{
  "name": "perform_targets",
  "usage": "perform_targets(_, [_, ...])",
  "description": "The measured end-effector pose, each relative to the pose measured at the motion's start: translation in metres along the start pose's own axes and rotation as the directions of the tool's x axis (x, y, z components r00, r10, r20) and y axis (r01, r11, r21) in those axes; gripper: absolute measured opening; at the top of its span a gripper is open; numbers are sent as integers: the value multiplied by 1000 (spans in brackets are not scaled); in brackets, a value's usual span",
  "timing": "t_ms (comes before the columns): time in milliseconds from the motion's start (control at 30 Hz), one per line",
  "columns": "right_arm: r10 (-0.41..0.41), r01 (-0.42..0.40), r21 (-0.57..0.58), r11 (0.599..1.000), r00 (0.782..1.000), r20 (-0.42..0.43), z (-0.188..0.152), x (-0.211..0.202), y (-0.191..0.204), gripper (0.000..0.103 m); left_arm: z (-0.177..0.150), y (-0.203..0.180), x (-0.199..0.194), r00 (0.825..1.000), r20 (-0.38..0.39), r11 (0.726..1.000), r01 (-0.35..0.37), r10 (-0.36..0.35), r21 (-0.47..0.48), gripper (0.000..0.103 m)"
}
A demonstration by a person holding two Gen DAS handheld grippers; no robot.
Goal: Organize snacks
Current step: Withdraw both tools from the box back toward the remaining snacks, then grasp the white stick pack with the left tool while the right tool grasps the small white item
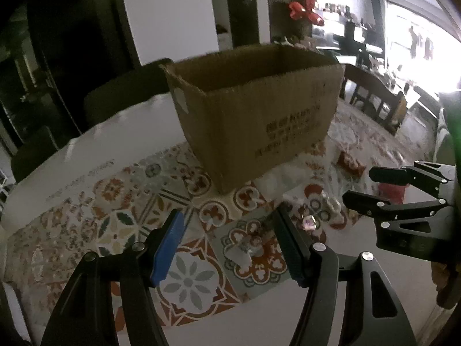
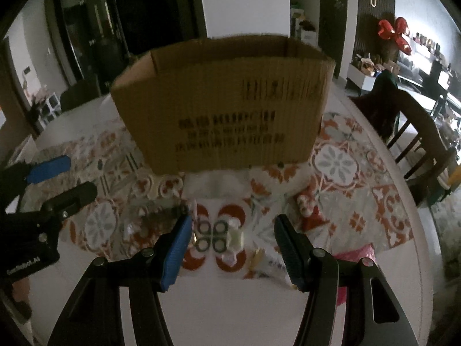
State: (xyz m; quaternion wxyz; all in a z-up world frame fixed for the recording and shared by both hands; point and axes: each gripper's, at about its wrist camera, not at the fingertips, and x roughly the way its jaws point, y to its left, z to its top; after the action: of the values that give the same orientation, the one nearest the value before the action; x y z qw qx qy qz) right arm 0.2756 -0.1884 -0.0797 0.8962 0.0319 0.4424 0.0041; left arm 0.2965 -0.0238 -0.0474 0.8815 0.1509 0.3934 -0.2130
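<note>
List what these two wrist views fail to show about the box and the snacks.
- Cardboard box contents: both views, hidden by its near wall.
- Box print: both views, blurred and unreadable.
- Clear-wrapped snacks: right wrist view, blurred; kind and count unclear.
- Pink packet: right wrist view, partly hidden by the right gripper.
- Red snack: left wrist view, partly hidden by the right gripper.

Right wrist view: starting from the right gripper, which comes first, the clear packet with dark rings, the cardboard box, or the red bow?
1. Clear packet with dark rings, between the open right gripper fingers.
2. Cardboard box, behind it, mid-table.
3. Red bow, far upper right, beyond the table.
</note>
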Motion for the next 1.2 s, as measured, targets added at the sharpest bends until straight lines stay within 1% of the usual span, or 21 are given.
perform_targets(267, [0, 1, 15, 1000, 997, -75, -17, 20, -6, 60, -6, -12, 29, 996, -62, 996, 72, -68, 54, 64])
perform_targets(467, [11, -7, 33, 999, 995, -104, -19, 31, -9, 60, -6, -18, 50, 991, -100, 992, 98, -90, 83, 64])
perform_targets(600, [10, -7, 26, 1000, 994, -107, -17, 38, -8, 59, -6, -19, 66, 986, -135, 991, 108, -98, 75, 64])
perform_targets(633, [12, -9, 28, 1000, 994, -110, -17, 41, -7, 57, -4, -19, 68, 985, -140, 992, 110, -100, 69, 64])
perform_targets(667, [15, -12, 28, 1000, 994, -113, -16, 43, -7, 53, -4, -19, 71, 983, -147, 991, 116, -105, 62, 64])
perform_targets(833, [33, -28, 39, 999, 991, -129, -13, 54, -6, 51, -4, -21, 79, 979, -164, 990, 131, -119, 59, 64])
perform_targets(867, [35, -30, 40, 999, 991, -131, -12, 56, -6, 47, -3, -22, 80, 979, -168, 990, 130, -119, 60, 64])
perform_targets(933, [41, -36, 36, 999, 990, -135, -11, 59, -5, 45, -3, -23, 84, 976, -178, 989, 139, -127, 56, 64])
perform_targets(1100, [31, -27, 30, 999, 990, -137, -11, 63, -4, 43, -4, -24, 93, 968, -198, 987, 159, -151, 24, 63])
perform_targets(1133, [29, -25, 28, 999, 990, -136, -10, 63, -3, 41, -4, -24, 94, 966, -202, 986, 168, -161, 14, 58])
perform_targets(1200, [25, -22, 24, 999, 991, -132, -10, 64, -4, 36, -5, -25, 94, 967, -197, 986, 166, -162, 4, 55])
